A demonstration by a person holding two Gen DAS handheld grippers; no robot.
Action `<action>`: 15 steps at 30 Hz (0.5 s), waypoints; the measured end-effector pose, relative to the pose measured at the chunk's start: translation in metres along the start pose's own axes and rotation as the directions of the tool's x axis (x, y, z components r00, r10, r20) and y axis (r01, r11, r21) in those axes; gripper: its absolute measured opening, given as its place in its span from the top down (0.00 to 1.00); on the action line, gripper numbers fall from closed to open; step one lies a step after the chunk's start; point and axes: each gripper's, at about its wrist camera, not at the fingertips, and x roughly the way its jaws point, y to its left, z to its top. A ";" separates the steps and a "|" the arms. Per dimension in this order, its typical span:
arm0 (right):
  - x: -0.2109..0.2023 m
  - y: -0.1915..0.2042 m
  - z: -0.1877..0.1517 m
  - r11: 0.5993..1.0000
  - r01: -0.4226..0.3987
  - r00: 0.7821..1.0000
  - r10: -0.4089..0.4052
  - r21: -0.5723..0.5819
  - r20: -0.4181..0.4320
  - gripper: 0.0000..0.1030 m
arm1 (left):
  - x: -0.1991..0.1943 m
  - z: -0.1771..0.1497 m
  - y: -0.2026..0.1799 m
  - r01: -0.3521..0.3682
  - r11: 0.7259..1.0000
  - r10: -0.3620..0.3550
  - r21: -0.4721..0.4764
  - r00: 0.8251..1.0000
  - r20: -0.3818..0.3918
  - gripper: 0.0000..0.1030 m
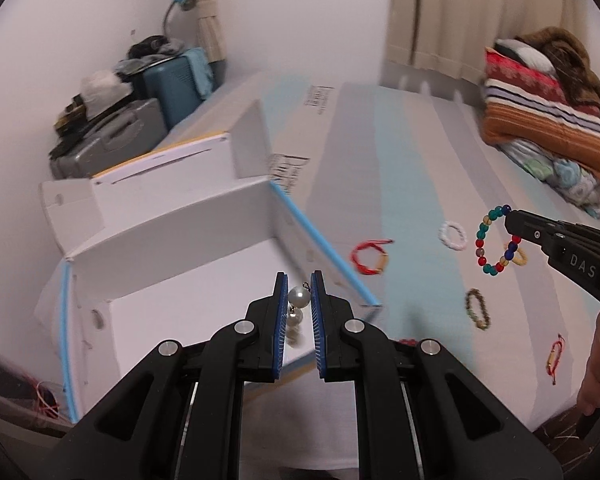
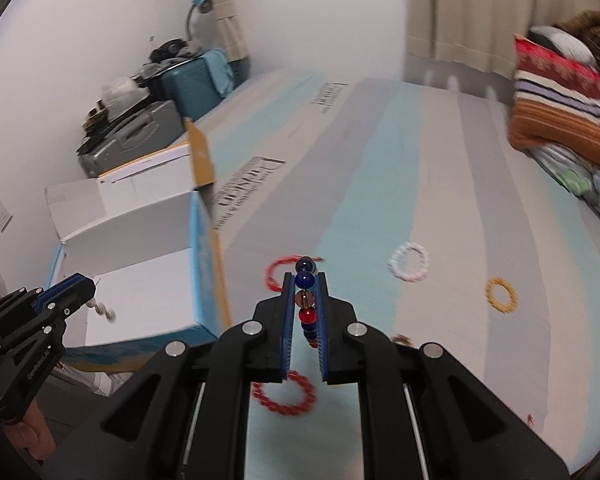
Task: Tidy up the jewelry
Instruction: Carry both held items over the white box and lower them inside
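Observation:
My left gripper (image 1: 299,284) is shut on a pearl piece (image 1: 299,297) and holds it over the open white box (image 1: 172,280) with blue edges; more pearls hang below. It also shows in the right wrist view (image 2: 90,286). My right gripper (image 2: 305,276) is shut on a multicoloured bead bracelet (image 2: 306,296), which hangs from its tip above the bed in the left wrist view (image 1: 494,242). Loose on the striped bed lie a red cord bracelet (image 1: 370,256), a white bracelet (image 1: 453,234), a yellow one (image 2: 500,295), an olive bead one (image 1: 477,308) and a red bead one (image 2: 285,393).
A second white box (image 1: 172,156) stands behind the first. Suitcases (image 1: 112,140) and a blue lamp (image 1: 182,0) are by the wall at the far left. Folded blankets (image 1: 548,112) are stacked at the far right of the bed. A small red cord charm (image 1: 554,356) lies near the right edge.

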 end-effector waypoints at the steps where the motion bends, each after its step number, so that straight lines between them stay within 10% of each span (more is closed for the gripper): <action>1: 0.002 0.010 0.002 1.000 -0.008 1.000 0.008 -0.013 0.000 0.91 | -0.001 -0.001 0.010 -0.009 1.000 0.009 -0.012 1.000 0.000 0.89; 15: 0.049 0.126 0.010 0.984 -0.105 0.994 0.099 -0.144 -0.049 0.91 | 0.007 -0.019 0.110 -0.107 0.985 0.100 -0.137 0.994 -0.053 0.89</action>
